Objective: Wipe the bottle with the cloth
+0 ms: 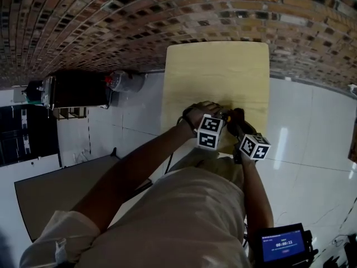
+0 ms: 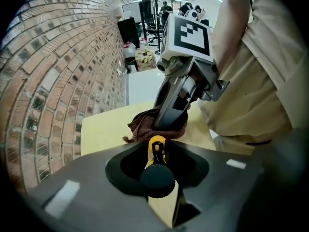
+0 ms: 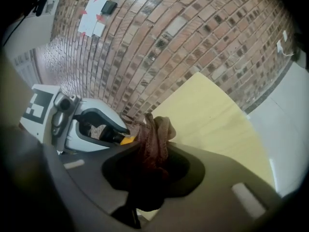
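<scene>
Between the jaws of the left gripper (image 2: 157, 158) the bottle (image 2: 158, 180) is seen end-on, with its round black cap nearest the camera and a yellow part beyond it. The jaws are closed against the bottle on both sides, so that it is gripped. This gripper is pointed steeply downward over the table (image 2: 101, 129).

Directly beyond the bottle, the right gripper (image 2: 166, 124) is presented tip-first from the opposite side. Its jaws are clamped on the cloth (image 3: 154, 134), a brown knitted fabric that is bunched between them and stands up past the jaw tips. The cloth is placed close against the yellow part of the bottle; actual contact cannot be confirmed. In the right gripper view, the yellow part is seen at the left gripper's jaw tips, just left of the cloth.

From the head view, both grippers are located side by side over the near end of the pale yellow table, each identified by its marker cube (image 1: 210, 132), with the hands held close together. The bottle and cloth are hidden there under the hands.

The table is set end-on to a brick wall (image 1: 139, 21), and a white tiled floor (image 1: 301, 121) is laid on both sides.
</scene>
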`<state>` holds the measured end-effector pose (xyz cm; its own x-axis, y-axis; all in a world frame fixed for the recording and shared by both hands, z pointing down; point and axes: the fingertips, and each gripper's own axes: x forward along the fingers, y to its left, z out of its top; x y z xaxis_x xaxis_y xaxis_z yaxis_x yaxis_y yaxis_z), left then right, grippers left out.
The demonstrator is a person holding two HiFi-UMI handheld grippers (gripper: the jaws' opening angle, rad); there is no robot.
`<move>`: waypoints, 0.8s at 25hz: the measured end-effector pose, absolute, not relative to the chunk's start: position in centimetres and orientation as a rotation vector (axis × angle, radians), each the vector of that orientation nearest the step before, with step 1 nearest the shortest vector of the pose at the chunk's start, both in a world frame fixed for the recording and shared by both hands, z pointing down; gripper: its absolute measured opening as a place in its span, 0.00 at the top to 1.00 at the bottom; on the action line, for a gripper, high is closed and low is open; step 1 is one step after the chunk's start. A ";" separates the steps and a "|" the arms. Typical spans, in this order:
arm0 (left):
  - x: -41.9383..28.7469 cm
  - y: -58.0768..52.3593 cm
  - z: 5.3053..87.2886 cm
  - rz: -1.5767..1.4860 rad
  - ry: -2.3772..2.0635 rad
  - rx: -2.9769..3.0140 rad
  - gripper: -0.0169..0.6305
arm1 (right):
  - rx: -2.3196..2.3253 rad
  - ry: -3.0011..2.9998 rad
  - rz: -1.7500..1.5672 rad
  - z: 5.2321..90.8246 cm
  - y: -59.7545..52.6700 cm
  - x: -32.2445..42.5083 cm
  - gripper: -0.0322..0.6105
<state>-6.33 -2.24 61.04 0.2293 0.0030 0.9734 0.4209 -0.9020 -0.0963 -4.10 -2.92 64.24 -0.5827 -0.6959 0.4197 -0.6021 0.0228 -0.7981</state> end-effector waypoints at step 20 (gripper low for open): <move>-6.8 -2.1 60.8 -1.706 -0.336 -2.221 0.78 | -1.578 2.264 -1.859 73.1 -4.1 -3.7 0.81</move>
